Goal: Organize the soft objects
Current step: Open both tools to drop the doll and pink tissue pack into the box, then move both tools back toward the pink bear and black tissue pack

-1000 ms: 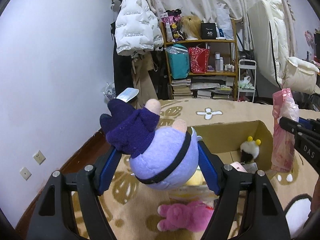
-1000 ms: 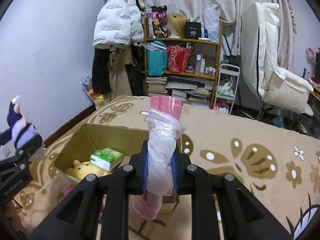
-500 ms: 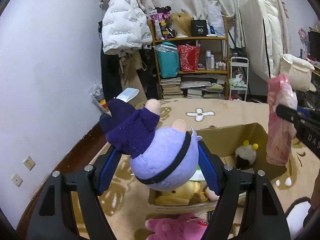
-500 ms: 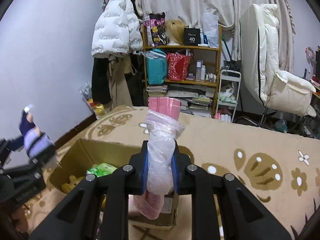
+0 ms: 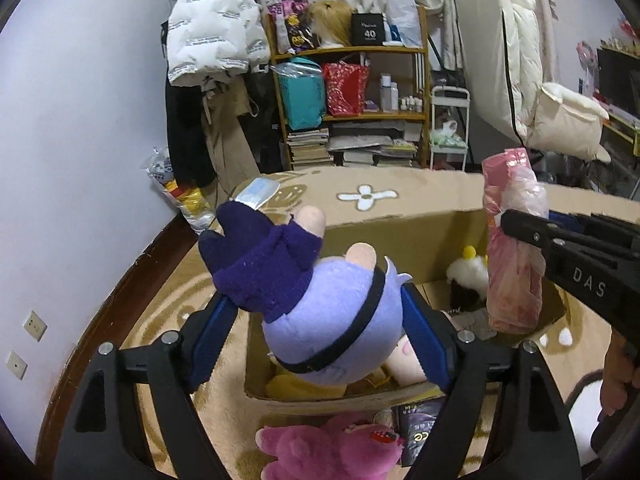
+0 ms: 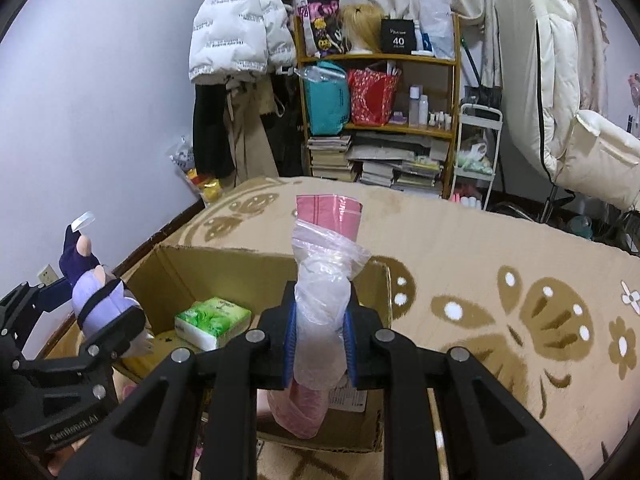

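Since every item is soft goods, entries run from the largest down.

Box (image 5: 416, 236): open cardboard carton on the patterned rug (image 6: 500, 248), stiff-walled, part-filled; a green tissue pack (image 6: 212, 322), a yellow plush and a white plush (image 5: 466, 274) lie inside. A pink plush (image 5: 332, 450) lies on the rug just outside its near wall.

Doll (image 5: 320, 300): lilac plush with dark purple cap. Likely light, squashy, non-fragile; the rounded body is the best hold, since limbs and cap would flop. Pinched at the body by the left claw (image 5: 320, 334), blue pads pressed into both flanks. Held tilted, above the box's near-left corner.

Bag (image 6: 320, 320): clear plastic pouch over pink soft contents. Probably light, limp, slippery film; a mid-length grip on bunched plastic suits it, though it may slide. Squeezed between the right claw (image 6: 320, 340), upright, lower end dangling at the box's right wall.

Both claws point forward, roughly level, with the box between them.
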A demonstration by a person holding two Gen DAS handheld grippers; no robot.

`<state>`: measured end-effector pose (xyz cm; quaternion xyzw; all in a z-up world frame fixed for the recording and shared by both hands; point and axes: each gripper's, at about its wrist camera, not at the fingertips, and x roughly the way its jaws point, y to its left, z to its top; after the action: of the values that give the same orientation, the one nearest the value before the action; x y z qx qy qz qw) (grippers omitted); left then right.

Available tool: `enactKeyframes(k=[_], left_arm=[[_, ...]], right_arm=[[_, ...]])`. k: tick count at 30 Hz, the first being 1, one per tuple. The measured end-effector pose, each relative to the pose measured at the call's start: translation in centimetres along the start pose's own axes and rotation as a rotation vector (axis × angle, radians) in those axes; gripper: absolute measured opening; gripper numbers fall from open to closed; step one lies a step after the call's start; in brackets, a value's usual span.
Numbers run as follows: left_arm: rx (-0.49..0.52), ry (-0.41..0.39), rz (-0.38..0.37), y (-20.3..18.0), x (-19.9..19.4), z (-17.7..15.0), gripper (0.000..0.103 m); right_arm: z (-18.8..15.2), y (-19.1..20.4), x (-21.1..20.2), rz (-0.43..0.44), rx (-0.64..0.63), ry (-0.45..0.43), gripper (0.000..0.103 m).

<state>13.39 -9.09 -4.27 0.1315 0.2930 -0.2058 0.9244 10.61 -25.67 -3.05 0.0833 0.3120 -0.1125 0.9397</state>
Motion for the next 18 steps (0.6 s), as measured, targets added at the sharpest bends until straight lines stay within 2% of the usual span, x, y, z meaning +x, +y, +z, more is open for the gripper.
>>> enactKeyframes(k=[7,10,11,13,17,18], left_arm=[[0.007,0.041,0.017,-0.3,0.4,-0.7,0.085],[0.007,0.036,0.025,-0.2,0.2,-0.8,0.091],[0.01,0.03,0.03,-0.2,0.0,-0.7,0.096],[0.013,0.012,0.035,-0.2,-0.5,-0.7,0.098],[0.009,0.01,0.041,0.1,-1.2,-0.7,0.099],[0.007,0.012,0.048,0.3,-1.4,-0.8,0.099]], right_arm=[[-0.7,-0.6,0.3,0.006,0.021,0.034,0.022],[-0.6,-1.0,-0.1,0.001,0.026,0.022,0.023],[-0.5,-1.0,-0.2,0.001,0.027,0.021,0.026],[-0.5,-1.2,-0.5,0.0,0.035,0.019,0.039],[-0.5,-1.5,-1.0,0.004,0.057,0.015,0.044],[-0.4,-1.4,-1.1,0.007,0.059,0.016,0.052]])
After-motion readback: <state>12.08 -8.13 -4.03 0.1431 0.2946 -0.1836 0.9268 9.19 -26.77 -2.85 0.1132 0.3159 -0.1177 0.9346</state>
